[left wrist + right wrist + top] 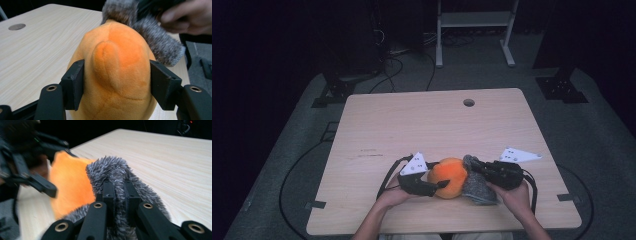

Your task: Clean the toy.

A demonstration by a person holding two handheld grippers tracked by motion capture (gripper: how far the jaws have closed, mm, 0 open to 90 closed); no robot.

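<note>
An orange plush toy [448, 176] lies near the front edge of the wooden table [412, 120]. My left gripper [437, 187] comes at it from the left. In the left gripper view its two black jaws press on both sides of the orange plush toy [117, 62], so the left gripper [117, 85] is shut on it. A grey furry piece [477, 189] sits against the toy's right side. My right gripper [118, 192] is shut on a fold of this grey furry piece [112, 170], with the orange plush toy [70, 182] just behind it.
A round hole [468, 102] sits near the table's far edge. A white metal frame [474, 20] and dark stands with cables are on the floor beyond the table. The person's right hand [187, 17] is close behind the grey fur.
</note>
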